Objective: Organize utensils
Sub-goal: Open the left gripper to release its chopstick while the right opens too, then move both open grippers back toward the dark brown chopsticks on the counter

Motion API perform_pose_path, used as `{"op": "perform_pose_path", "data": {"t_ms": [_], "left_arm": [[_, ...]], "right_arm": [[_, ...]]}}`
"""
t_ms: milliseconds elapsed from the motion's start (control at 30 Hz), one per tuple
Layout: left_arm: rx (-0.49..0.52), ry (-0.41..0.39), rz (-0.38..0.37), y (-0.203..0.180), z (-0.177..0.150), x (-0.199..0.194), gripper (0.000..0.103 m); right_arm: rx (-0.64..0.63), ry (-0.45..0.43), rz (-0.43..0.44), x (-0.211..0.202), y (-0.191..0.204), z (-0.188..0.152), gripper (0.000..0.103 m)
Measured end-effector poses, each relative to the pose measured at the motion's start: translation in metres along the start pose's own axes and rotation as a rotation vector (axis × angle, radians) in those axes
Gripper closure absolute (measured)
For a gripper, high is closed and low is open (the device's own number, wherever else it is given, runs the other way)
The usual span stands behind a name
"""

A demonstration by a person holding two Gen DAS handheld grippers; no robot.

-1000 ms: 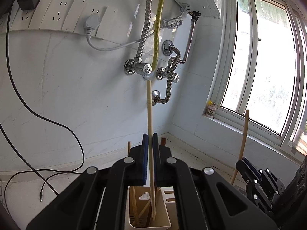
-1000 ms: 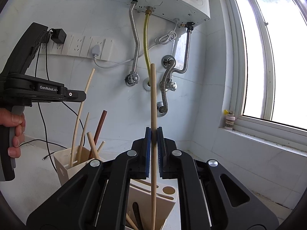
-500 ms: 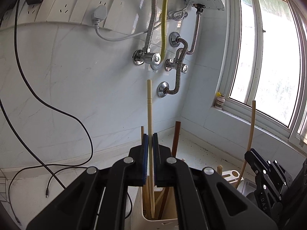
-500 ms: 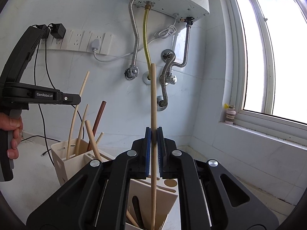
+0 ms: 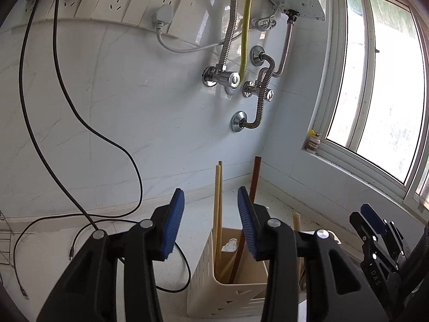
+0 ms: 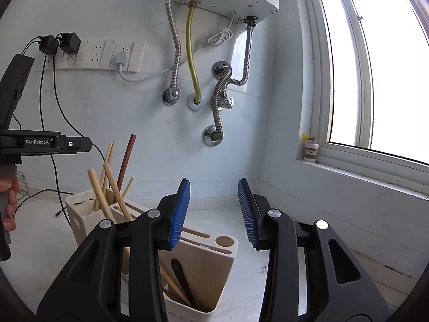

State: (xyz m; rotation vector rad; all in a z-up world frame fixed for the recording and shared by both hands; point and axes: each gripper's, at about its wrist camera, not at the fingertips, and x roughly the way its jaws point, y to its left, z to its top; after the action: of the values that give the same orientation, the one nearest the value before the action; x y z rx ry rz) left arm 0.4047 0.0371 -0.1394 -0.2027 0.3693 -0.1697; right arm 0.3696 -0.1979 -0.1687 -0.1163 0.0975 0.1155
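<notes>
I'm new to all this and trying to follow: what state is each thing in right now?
Left gripper: jaws opening, nothing clamped.
Right gripper: jaws opening, nothing between them.
Pale wooden chopsticks: standing in the beige perforated utensil holder.
White slotted holder: holds chopsticks and a dark utensil.
White wall plug: plugged in.

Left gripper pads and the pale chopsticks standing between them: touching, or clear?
Apart. The left wrist view shows the left gripper opening, with countertop visible on both sides between its blue pads and the pale chopsticks standing in the cream holder.
</notes>
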Motion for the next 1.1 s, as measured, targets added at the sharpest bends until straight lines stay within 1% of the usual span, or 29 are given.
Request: {"op": "perform_pose_path", "data": {"t_ms": [100,133,200,267,300,333,400,500,533,600,633,667,733,800,900,1000,1100], "left_arm": [[0.008,-0.013,0.003,0.003,0.002,-0.009,0.061],[0.016,-0.016,0.010,0.003,0.002,-0.012,0.057],[0.014,-0.021,0.021,0.007,0.001,-0.019,0.051],[0.002,-0.020,0.026,0.012,0.001,-0.026,0.049],[-0.001,-0.018,0.031,0.014,0.001,-0.030,0.046],[-0.004,-0.022,0.037,0.017,0.001,-0.035,0.041],[-0.012,-0.041,0.051,0.023,0.001,-0.047,0.035],[-0.021,-0.046,0.075,0.032,0.002,-0.063,0.031],[-0.021,-0.049,0.086,0.035,0.002,-0.069,0.028],[-0.013,-0.057,0.110,0.040,0.001,-0.081,0.021],[-0.010,-0.060,0.126,0.043,0.000,-0.088,0.018],[-0.006,-0.060,0.136,0.046,-0.001,-0.095,0.017],[0.007,-0.061,0.162,0.055,-0.005,-0.109,0.015],[0.005,-0.051,0.194,0.066,-0.009,-0.121,0.012],[-0.029,-0.035,0.241,0.087,-0.015,-0.142,0.006],[-0.046,-0.032,0.318,0.107,-0.022,-0.164,0.006],[-0.080,-0.004,0.367,0.126,-0.030,-0.182,0.005]], "right_arm": [[0.001,0.011,-0.022,-0.005,-0.002,0.000,0.067],[0.004,0.015,-0.026,-0.007,-0.003,0.000,0.067],[0.006,0.028,-0.034,-0.011,-0.004,-0.001,0.067],[0.003,0.042,-0.040,-0.014,-0.004,-0.003,0.067],[0.002,0.046,-0.042,-0.016,-0.005,-0.003,0.066],[0.003,0.049,-0.042,-0.018,-0.005,-0.003,0.064],[0.009,0.056,-0.041,-0.022,-0.006,-0.002,0.053],[0.024,0.065,-0.036,-0.028,-0.006,0.000,0.047],[0.025,0.068,-0.031,-0.030,-0.005,0.001,0.044],[0.023,0.062,-0.022,-0.036,-0.001,0.002,0.035],[0.023,0.062,-0.014,-0.038,0.001,0.004,0.034],[0.023,0.065,-0.004,-0.040,0.003,0.005,0.032],[0.036,0.072,0.019,-0.043,0.008,0.008,0.025],[0.054,0.071,0.037,-0.048,0.012,0.010,0.015],[0.064,0.088,0.076,-0.052,0.022,0.012,0.009],[0.062,0.101,0.109,-0.055,0.033,0.014,0.009],[0.064,0.124,0.148,-0.058,0.043,0.015,0.008]]}}
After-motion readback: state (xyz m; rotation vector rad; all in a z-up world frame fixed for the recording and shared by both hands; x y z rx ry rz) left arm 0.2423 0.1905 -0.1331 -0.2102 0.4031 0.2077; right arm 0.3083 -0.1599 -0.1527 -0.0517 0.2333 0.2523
